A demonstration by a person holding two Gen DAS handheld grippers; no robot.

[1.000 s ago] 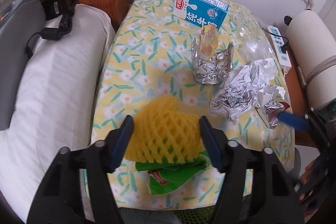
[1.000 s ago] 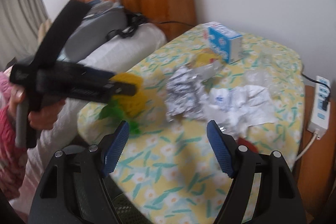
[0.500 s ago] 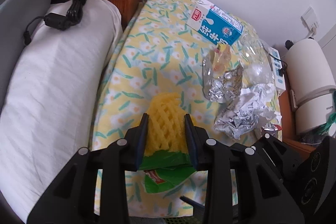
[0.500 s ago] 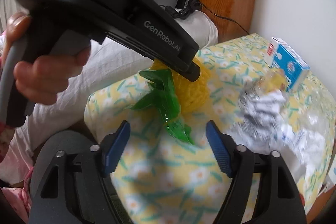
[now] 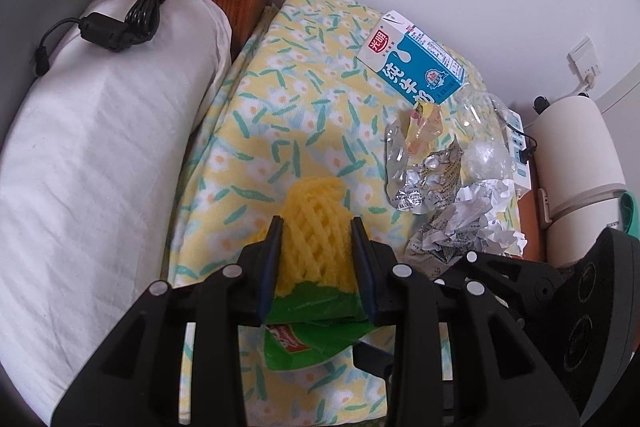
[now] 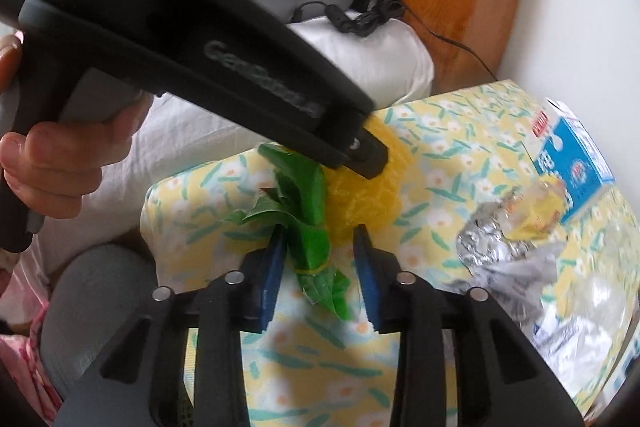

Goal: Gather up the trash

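Item: yellow foam fruit net (image 5: 314, 227), near bench (image 5: 280, 115) edge; our left tongs (image 5: 316, 247) have narrowed onto it. Right tongs (image 6: 320, 251) are closing around crumpled green plastic wrapper (image 6: 308, 239); both pieces near collection.

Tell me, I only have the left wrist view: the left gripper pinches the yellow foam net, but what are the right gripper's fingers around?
Observer: The right gripper straddles the twisted end of the green wrapper, just beside the yellow foam net. Its jaws are closing.
Operator: Is the wrapper pinched yet?
Observer: Not on both sides. One pad touches the wrapper, and the other shows a gap.
Operator: Can you see the person at all?
Observer: Yes, a hand wraps the handle of the left gripper.
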